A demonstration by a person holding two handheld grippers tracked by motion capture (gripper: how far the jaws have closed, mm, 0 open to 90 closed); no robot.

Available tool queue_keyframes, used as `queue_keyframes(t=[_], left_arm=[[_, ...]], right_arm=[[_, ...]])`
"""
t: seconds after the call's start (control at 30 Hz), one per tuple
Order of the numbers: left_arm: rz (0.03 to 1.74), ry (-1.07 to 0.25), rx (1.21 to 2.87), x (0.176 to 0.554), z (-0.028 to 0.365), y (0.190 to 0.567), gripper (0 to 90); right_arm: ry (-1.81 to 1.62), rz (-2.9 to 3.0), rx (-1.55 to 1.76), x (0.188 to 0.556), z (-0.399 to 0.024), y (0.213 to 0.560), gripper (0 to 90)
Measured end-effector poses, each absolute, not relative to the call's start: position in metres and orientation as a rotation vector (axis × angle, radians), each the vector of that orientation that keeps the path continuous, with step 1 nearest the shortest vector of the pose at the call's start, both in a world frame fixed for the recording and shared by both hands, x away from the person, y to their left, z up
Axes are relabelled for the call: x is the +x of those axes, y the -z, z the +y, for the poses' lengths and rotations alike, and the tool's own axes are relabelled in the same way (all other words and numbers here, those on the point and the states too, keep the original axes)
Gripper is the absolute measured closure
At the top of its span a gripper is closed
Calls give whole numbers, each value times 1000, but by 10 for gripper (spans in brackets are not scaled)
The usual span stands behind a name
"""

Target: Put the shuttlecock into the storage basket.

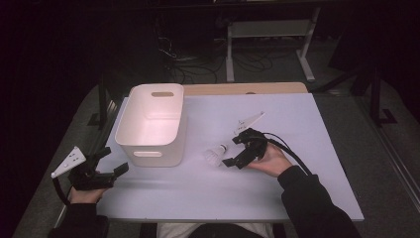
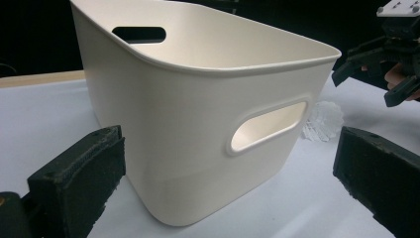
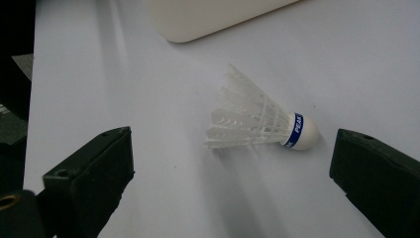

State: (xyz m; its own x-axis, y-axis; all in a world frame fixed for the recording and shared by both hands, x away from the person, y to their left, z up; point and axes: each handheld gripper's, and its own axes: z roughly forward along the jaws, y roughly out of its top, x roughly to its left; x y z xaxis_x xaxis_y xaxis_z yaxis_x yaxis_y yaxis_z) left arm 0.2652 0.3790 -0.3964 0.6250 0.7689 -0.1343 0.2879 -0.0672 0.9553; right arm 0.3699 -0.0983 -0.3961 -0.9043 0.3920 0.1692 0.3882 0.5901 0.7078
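Observation:
A white feathered shuttlecock with a blue band on its cork lies on its side on the pale tabletop, just right of a white plastic bin. My right gripper is open and hovers right beside it. In the right gripper view, the shuttlecock lies ahead, between the spread jaws of the right gripper, untouched. My left gripper is open at the table's left front edge and holds nothing. In its own view the left gripper faces the bin, with the shuttlecock beyond it.
The bin is empty, with oval handle cut-outs in its short walls. A wooden strip runs along the table's far edge. Beyond it the dark floor holds cables and a white table frame. The right gripper's cable trails over the table.

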Motion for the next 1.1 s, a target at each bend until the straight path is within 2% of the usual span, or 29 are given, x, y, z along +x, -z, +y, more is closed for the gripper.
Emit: queue_keyframes(t=[0.37,0.43,0.53,0.6,0.63,0.7,0.73,0.93,1.03,1.1], left_arm=[[886,-497,1645,265,379,396,0],[886,-497,1644,265,379,396,0],[886,-496,1644,265,379,396,0],[886,-496,1644,265,379,396,0],[886,-496,1644,265,379,396,0],[886,-496,1644,265,379,396,0],[885,-496,1645,265,379,396,0],[885,-496,1645,265,379,396,0],[886,-495,1644,265,379,396,0],[885,-496,1646,265,379,396,0]], right_arm=[[-1242,2836,677,371,-93,402,77],[-1248,2849,665,372,-93,403,121],[-1251,2861,659,372,-92,404,140],[-1247,2873,653,372,-92,405,175],[-1239,2891,640,373,-92,406,224],[-1239,2891,640,373,-92,406,224],[-1217,2912,620,373,-91,407,288],[-1200,2914,606,373,-91,408,388],[-1168,2921,590,374,-91,410,525],[-1168,2921,590,374,-91,410,525]])
